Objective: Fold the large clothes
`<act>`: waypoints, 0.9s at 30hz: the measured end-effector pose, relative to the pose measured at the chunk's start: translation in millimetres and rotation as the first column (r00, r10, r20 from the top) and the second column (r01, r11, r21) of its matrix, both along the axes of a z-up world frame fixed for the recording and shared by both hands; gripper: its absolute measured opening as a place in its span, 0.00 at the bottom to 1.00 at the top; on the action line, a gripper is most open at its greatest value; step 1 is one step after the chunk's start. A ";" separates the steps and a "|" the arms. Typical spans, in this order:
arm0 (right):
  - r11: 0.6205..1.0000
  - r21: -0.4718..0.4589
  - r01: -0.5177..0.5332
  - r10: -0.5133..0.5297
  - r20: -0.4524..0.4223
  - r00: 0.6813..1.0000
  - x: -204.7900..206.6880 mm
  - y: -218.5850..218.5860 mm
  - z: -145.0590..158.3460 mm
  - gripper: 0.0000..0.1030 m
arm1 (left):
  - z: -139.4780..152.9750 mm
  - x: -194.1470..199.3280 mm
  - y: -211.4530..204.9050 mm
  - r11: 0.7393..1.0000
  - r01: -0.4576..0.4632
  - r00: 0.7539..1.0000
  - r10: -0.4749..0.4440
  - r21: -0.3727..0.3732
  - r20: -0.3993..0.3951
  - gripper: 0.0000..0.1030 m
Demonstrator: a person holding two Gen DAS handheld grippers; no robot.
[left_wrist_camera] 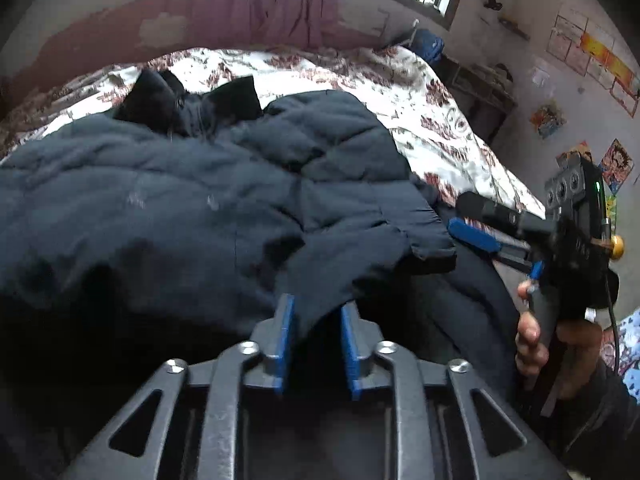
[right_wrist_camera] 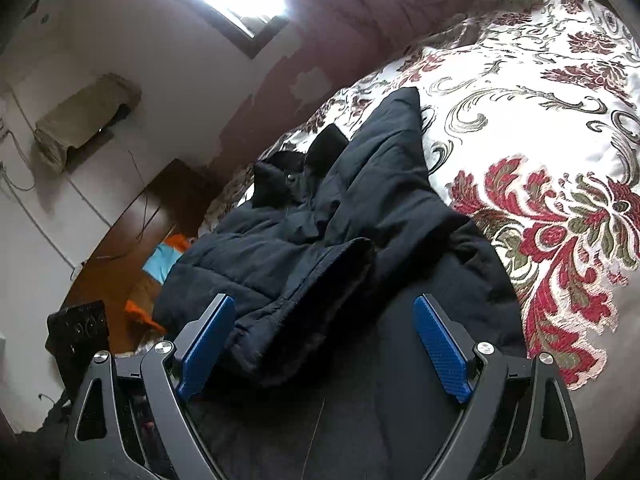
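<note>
Dark quilted jacket (left_wrist_camera: 192, 200) lies on the floral bedspread (right_wrist_camera: 540, 128). Left gripper (left_wrist_camera: 316, 320) pinches a jacket edge, mid-fold. Right gripper (right_wrist_camera: 324, 340) hovers wide open, holding nothing. Next: probably carry the pinched edge across.

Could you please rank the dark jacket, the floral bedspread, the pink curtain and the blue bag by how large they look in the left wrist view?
1. dark jacket, though nearness inflates it
2. floral bedspread
3. pink curtain
4. blue bag
</note>
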State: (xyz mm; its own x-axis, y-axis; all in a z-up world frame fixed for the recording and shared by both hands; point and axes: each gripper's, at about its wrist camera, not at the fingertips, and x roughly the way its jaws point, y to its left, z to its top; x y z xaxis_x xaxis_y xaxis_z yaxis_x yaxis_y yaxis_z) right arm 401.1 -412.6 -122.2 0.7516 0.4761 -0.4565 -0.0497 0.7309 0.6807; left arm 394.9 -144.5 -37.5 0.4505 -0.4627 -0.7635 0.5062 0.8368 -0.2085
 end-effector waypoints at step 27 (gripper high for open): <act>0.902 -0.412 0.125 -0.080 0.124 0.989 -1.4 31.6 43.9 0.04 | 38.4 23.8 121.1 0.855 -0.518 0.844 0.503 0.037 0.188 0.77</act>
State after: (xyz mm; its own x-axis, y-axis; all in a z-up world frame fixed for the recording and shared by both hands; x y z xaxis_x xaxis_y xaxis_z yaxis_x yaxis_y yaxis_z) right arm 399.7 -381.1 -78.3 0.8389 0.1761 -0.5150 -0.0115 0.9517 0.3067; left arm 418.7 -23.4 0.9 0.7278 -0.0704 -0.6821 0.0231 0.9967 -0.0783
